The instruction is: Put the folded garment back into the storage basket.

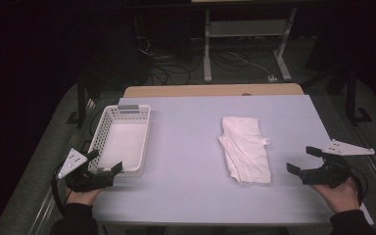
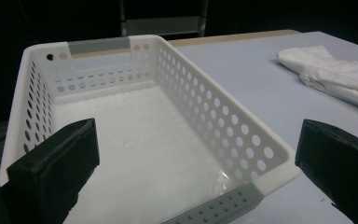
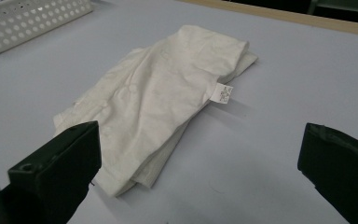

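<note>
A folded white cloth (image 1: 245,148) with a small label lies right of the middle of the pale blue table (image 1: 186,147); it also appears in the right gripper view (image 3: 158,102) and at the far right of the left gripper view (image 2: 335,74). A white perforated basket (image 1: 121,138) stands empty at the table's left side, close in front of my left gripper (image 2: 135,112). My left gripper (image 1: 104,162) hovers at the basket's near end, jaws wide apart and empty. My right gripper (image 1: 303,159) sits open at the table's right edge, just right of the cloth, holding nothing.
A wooden table edge (image 1: 210,90) runs behind the blue surface. Beyond it stand a metal frame (image 1: 247,44) and cables on a dark floor. Bare blue surface lies between basket and cloth. The basket's corner (image 3: 32,18) shows at top left in the right gripper view.
</note>
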{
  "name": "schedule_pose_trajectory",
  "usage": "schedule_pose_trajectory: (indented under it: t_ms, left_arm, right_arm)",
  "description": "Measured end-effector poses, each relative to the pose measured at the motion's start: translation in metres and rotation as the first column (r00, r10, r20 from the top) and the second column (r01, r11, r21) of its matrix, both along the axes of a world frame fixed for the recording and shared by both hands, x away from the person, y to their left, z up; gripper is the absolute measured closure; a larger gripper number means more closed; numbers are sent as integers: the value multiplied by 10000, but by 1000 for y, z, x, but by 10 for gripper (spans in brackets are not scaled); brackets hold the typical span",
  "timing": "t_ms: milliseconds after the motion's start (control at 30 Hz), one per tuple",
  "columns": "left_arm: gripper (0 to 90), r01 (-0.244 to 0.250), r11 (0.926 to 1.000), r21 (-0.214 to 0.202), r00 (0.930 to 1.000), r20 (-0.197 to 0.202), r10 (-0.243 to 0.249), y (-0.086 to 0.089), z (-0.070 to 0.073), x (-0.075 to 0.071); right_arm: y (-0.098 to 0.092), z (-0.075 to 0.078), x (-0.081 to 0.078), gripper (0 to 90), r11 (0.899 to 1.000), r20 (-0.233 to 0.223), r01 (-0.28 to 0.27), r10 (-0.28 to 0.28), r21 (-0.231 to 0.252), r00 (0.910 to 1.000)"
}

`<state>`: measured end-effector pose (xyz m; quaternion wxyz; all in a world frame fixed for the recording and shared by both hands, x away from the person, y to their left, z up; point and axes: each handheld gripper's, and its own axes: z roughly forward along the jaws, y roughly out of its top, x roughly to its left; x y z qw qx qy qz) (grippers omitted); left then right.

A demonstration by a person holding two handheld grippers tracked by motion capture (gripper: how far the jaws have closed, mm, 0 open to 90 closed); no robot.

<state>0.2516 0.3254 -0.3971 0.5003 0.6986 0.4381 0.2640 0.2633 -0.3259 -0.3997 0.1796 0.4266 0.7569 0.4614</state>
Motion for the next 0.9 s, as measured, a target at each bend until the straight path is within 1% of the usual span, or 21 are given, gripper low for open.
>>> schedule_pose_trajectory:
  t_ms: [300,433,567,600,733,833,867,900]
  left_arm:
    - [0,29,10000,-32,10000,66,-29,-1,2,1]
    - [0,105,9999,-45,9999,-16,-105,-4,3,2]
    - [0,213,9998,18,9998,-21,-213,-6,4,3]
    - [0,257,9995,165,9997,-28,-256,-7,5,4]
    - [0,298,9995,131,9995,32,-299,-9,6,4]
    - [0,326,9992,218,9995,-6,-326,-9,8,5]
    - [0,324,9993,190,9995,-4,-324,-9,9,6]
    - [0,342,9991,262,9994,-12,-342,-9,10,6]
  right_arm:
    - [1,1,-1,0,10000,15,-4,4,5,10000]
    - [1,1,-2,0,10000,-6,20,-20,76,10000]
    - [1,1,-2,0,9999,6,52,-52,110,10000]
    - [1,1,-1,0,9999,-22,71,-71,122,10000]
    - [3,3,-2,0,10000,33,-1,1,77,10000]
    - [5,4,-1,0,10000,30,-50,50,49,10000]
    - [5,4,-1,0,10000,36,-54,54,36,10000]
    - [6,5,-1,0,10000,57,-70,70,20,10000]
